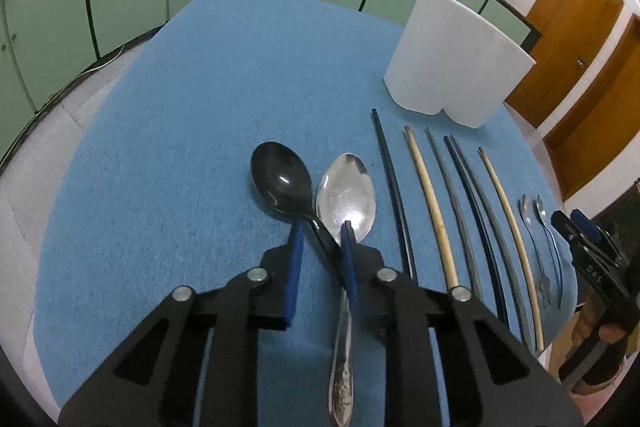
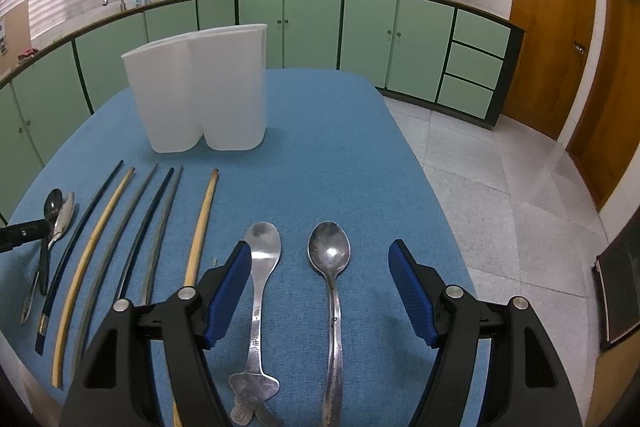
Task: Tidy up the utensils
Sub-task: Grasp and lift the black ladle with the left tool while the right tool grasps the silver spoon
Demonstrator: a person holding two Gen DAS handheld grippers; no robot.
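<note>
Blue pads of the left gripper (image 1: 320, 239) sit close to the lens, nearly pressed together around the thin neck of the black spoon (image 1: 282, 183); whether they really pinch it yet is hard to tell. Its handle crosses over the big silver spoon (image 1: 347, 203), which lies just beside it at 3 o'clock. Six chopsticks (image 1: 430, 203) lie in a row further toward 3 o'clock, flat on the blue cloth (image 1: 180, 147). Two small spoons (image 2: 262, 259) lie under the right gripper (image 2: 316, 291), which hangs spread wide and holds nothing. Up at 1 o'clock in the left view stands the white holder (image 1: 452, 55), and nothing sticks out of its top. So the job looks barely begun: every spoon and stick in sight lies on the table, waiting to go in.
</note>
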